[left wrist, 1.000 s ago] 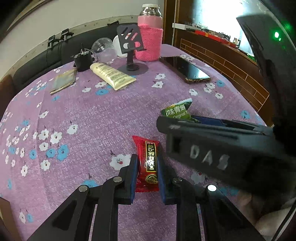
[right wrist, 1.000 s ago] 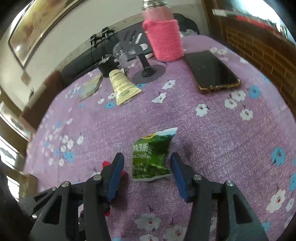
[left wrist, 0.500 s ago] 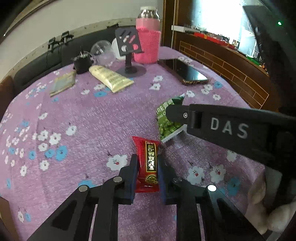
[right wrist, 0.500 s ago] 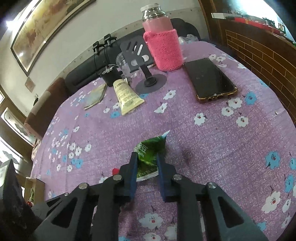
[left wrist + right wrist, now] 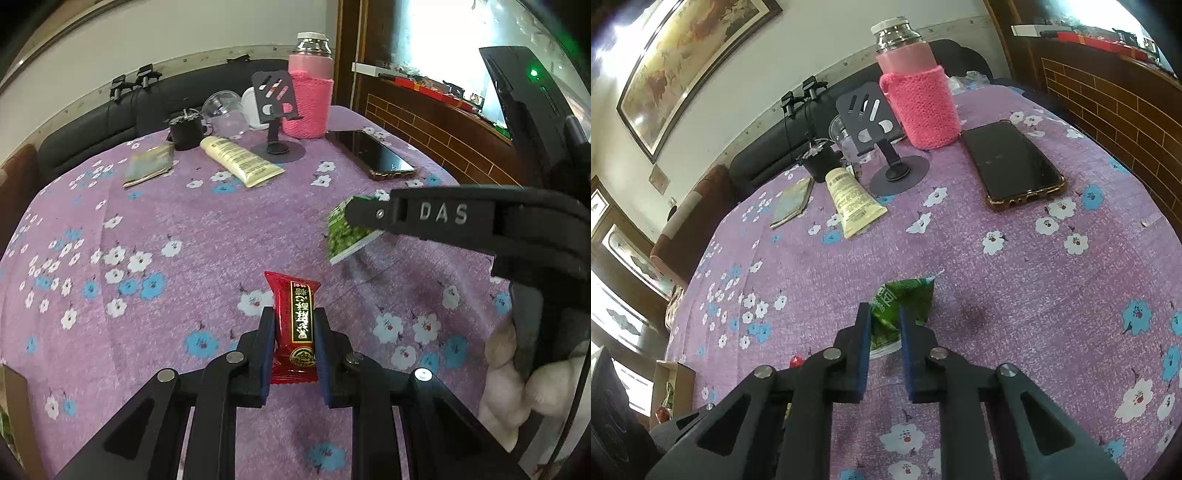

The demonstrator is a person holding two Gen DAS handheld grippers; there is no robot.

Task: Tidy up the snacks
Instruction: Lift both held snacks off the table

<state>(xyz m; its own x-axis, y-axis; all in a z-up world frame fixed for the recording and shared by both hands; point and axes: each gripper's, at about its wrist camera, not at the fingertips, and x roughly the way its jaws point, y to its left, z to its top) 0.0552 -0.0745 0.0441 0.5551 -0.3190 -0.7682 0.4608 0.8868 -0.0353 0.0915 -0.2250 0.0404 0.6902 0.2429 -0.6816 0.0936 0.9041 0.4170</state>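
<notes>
1. Broadly, the table (image 5: 207, 236) under its purple flowered cloth carries everything; take the phone (image 5: 371, 155) as landmark.
2. Behind the phone stands a pink bottle (image 5: 308, 99), with a stand (image 5: 275, 107) and a cream tube (image 5: 240, 160) to its left.
3. Near the phone's front end, the right gripper (image 5: 882, 332) has its pads closed on the green pack (image 5: 905, 301), pinching the lower part; in the left view the pack looks lifted and tilted off the cloth.
4. Well in front of the phone and leftward, the left gripper (image 5: 294, 332) is clamped on the red bar (image 5: 297, 325), squeezing its long sides, top end sticking out.
5. Both grippers point forward and slightly down over the table, the right reaching in level from the side.
6. To carry well, I judge: keep both squeezes steady, lift clear of the cloth, and avoid crushing the soft pack. A box (image 5: 670, 387) off the table's left edge may be the goal; I cannot tell.
</notes>
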